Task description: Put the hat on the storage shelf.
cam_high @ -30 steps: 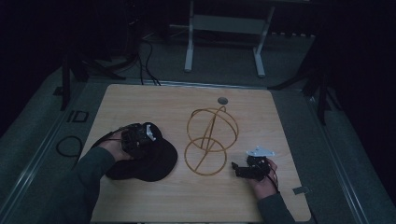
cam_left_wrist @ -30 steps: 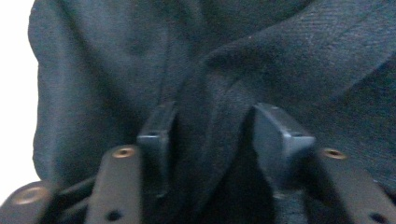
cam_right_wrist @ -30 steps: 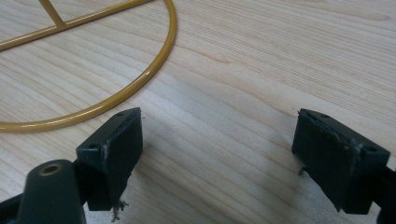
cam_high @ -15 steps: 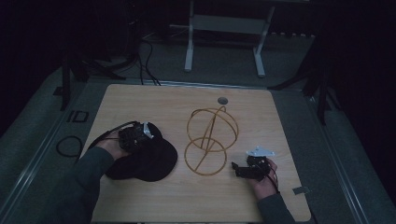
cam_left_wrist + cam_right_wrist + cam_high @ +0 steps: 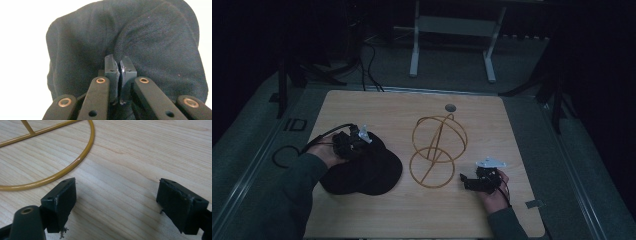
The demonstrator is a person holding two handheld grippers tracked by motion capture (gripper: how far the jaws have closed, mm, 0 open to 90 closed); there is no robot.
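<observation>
Left gripper [image 5: 362, 136] sits on the left edge of the black hat [image 5: 367, 170], which lies at the near left of the table [image 5: 512, 130]. In the left gripper view its jaws have just been closing and now pinch a fold of the hat cloth [image 5: 155, 37] between the pads; grip looks made.

Right gripper [image 5: 468, 181] rests near the right edge of the table, jaws spread wide over bare wood, holding nothing. In the right gripper view the base ring of the gold wire stand [image 5: 75, 162] runs just to the left of its jaws, apart from them.

The stand [image 5: 437, 150] is upright mid-table, just right of the hat, and bare.

Judgement: grasp step done. Left to do: lift the hat clear, carry it right, seat it over the stand's top loops. Right gripper seems placed to steady the base.
</observation>
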